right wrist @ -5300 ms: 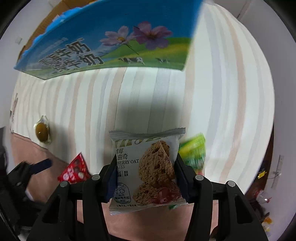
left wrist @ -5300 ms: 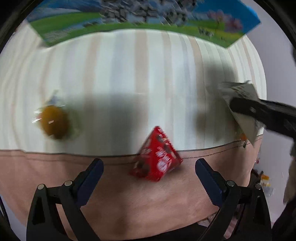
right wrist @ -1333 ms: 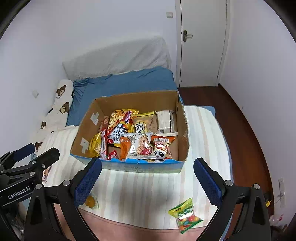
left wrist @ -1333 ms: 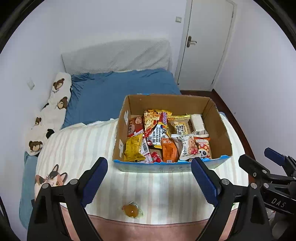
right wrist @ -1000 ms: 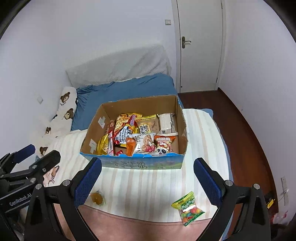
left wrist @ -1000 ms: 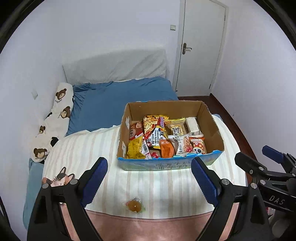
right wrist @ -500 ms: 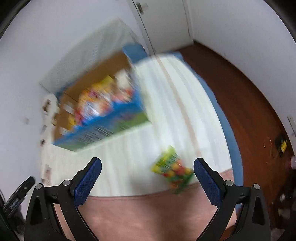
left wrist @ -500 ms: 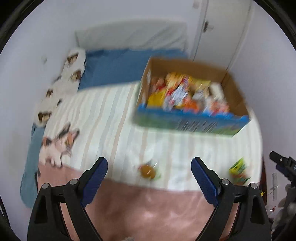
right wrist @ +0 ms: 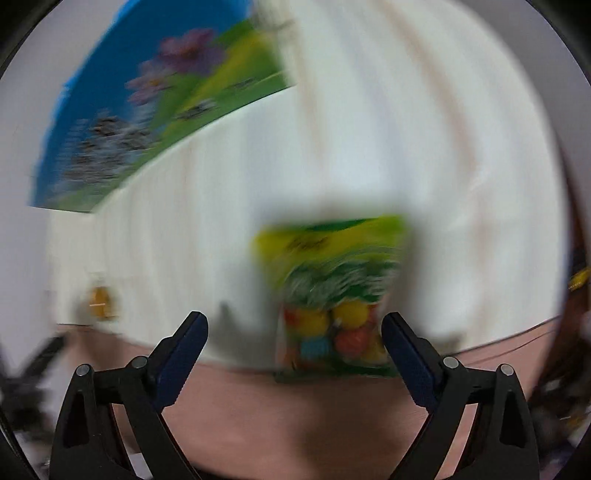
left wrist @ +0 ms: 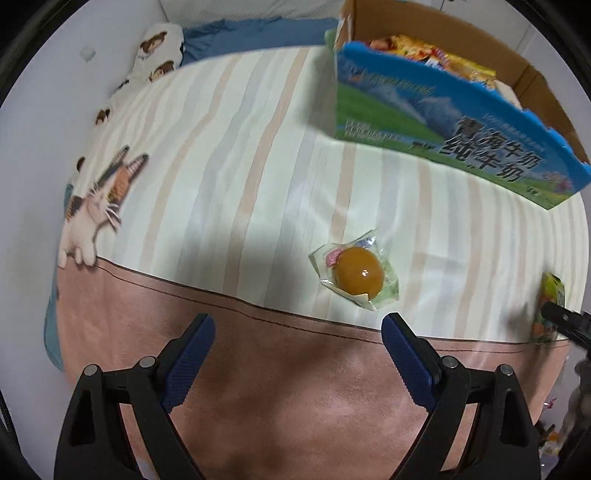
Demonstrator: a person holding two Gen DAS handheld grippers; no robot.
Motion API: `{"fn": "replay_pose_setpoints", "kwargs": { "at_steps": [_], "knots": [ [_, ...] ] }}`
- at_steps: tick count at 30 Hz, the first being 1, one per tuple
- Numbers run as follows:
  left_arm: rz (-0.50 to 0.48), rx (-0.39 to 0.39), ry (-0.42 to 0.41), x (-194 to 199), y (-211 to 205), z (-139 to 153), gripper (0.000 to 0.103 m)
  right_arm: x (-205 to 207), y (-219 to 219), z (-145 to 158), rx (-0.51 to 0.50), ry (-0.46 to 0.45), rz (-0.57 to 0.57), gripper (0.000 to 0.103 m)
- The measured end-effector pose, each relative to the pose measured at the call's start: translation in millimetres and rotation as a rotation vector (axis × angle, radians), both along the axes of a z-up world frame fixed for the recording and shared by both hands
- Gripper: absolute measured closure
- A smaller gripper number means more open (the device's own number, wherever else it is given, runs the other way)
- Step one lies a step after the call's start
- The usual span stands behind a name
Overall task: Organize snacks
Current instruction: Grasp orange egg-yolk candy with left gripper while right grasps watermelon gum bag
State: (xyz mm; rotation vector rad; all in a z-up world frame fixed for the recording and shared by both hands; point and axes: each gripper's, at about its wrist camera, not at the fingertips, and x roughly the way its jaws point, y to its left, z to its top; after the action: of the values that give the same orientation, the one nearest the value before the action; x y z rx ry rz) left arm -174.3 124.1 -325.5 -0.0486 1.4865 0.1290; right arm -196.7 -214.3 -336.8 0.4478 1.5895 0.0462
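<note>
Blue pads tip both of my tools, and both are spread wide with nothing between their fingers. My left tool hangs over the pink band of the blanket at the near edge of the bed. Just beyond its right finger, on the striped part of the blanket, lies a clear-wrapped amber jelly, flat and apart from the pads. My right tool is over the same pink edge, and its view is smeared, so fine detail is lost. A green and yellow candy bag lies between its fingers' line and slightly ahead, closer to the right pad; I cannot tell whether that pad touches it. The bag straddles the seam where pink meets stripes. The jelly shows as a small orange blur at the far left of the right view, well apart from the bag. Farther on the blanket, a cat print sits at the left. Beyond the jelly, the cardboard box with its blue and green printed front rests on the stripes, with snack packets showing above its front wall. Behind it are a bear-print pillow and blue bedding.
</note>
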Motion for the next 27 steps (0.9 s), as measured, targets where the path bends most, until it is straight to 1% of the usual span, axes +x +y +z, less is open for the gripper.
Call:
{"fn": "replay_pose_setpoints", "kwargs": {
  "at_steps": [1, 4, 5, 8, 11, 12, 13, 14, 15, 16, 17, 19, 20, 25, 27],
  "knots": [
    [0.006, -0.013, 0.012, 2.6, 1.3, -3.9, 0.011, -1.2, 3.5, 1.7, 0.016, -0.001, -0.005, 0.006],
    [0.026, -0.073, 0.048, 12.3, 3.1, -18.8, 0.011, -1.8, 4.8, 4.0, -0.036, -0.011, -0.017, 0.006],
    [0.040, -0.106, 0.065, 17.3, 3.4, -25.9, 0.011, -1.5, 4.8, 3.3, -0.043, -0.008, -0.029, 0.006],
    [0.092, -0.206, 0.121, 33.0, 3.9, -50.4, 0.011, 5.8, 1.8, -6.3, -0.038, 0.017, -0.086, 0.006],
    [0.122, -0.261, 0.167, 44.1, 1.2, -73.8, 0.011, 10.9, -0.4, -15.1, -0.044, 0.027, -0.139, 0.006],
    [0.126, -0.265, 0.173, 46.2, 0.1, -79.3, 0.014, 12.2, -0.3, -16.8, -0.048, 0.026, -0.152, 0.006],
    [0.131, -0.263, 0.165, 47.7, -1.5, -82.5, 0.020, 11.9, -2.1, -19.7, -0.051, 0.021, -0.167, 0.006],
    [0.121, -0.233, 0.155, 48.4, -4.6, -83.9, 0.034, 12.5, -2.1, -20.1, -0.058, 0.015, -0.180, 0.008],
    [0.109, -0.214, 0.153, 47.9, -6.9, -84.4, 0.043, 13.8, -1.8, -19.1, -0.071, 0.008, -0.183, 0.019],
    [0.093, -0.196, 0.148, 47.4, -10.0, -84.1, 0.043, 13.8, -1.1, -17.7, -0.101, 0.000, -0.176, 0.027],
    [0.073, -0.183, 0.137, 44.8, -13.0, -82.4, 0.043, 10.1, -3.1, -13.3, -0.126, -0.007, -0.165, 0.039],
    [0.054, -0.166, 0.124, 39.1, -17.2, -78.1, 0.045, 8.6, -0.3, -11.0, -0.136, -0.023, -0.144, 0.043],
    [0.049, -0.168, 0.127, 35.2, -19.7, -75.9, 0.045, 5.8, 4.7, -10.1, -0.143, -0.027, -0.131, 0.047],
    [0.019, -0.185, 0.148, 4.2, -27.1, -73.7, 0.046, -17.1, 26.8, -8.3, -0.144, -0.023, -0.037, 0.048],
    [0.000, -0.213, 0.174, -9.9, -29.6, -77.6, 0.044, -26.3, 36.5, -10.7, -0.144, -0.013, 0.001, 0.048]
  ]
}}
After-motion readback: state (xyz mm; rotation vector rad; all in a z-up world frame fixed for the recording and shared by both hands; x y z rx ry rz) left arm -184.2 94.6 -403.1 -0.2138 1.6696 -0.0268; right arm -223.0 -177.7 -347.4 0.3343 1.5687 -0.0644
